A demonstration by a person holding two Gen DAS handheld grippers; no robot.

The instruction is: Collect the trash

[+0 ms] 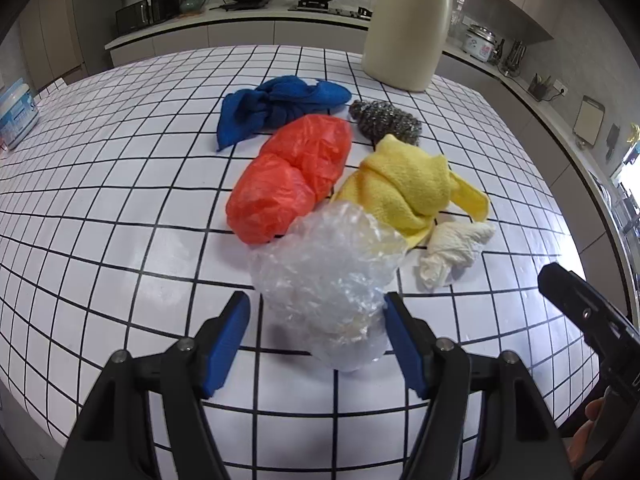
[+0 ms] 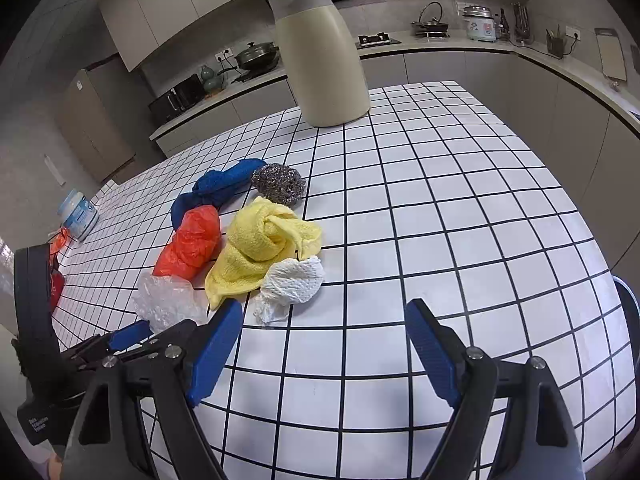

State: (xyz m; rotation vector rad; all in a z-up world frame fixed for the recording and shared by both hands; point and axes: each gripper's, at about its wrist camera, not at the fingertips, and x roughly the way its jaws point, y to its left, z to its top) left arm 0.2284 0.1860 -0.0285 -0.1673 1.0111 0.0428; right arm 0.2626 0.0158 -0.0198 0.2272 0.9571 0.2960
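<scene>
While jaws stand apart: the left gripper has its two blue pads on either side of the near end of the clear plastic bag; whether either pad touches the bag cannot be told.
Right gripper: the right gripper hangs over bare tiles, jaws wide apart and holding nothing, the paper towel wad just ahead of its left pad.
Worktop: white tiles with dark grout lines.
Trash, where: all of it lies in one tight cluster near the middle of the worktop.
Trash, count: one clear plastic bag, one orange plastic bag, one paper towel wad.
Cloths, count: two, one blue cloth at the far side and one yellow cloth knotted up and touching the paper wad.
Scourer, count: one steel wool ball, between the blue cloth and the yellow cloth.
In the way: the orange bag and the yellow cloth press right behind the clear bag.
Around: one tall beige jug stands upright, well beyond the cluster; one white tub with a blue label sits near the far left edge.
</scene>
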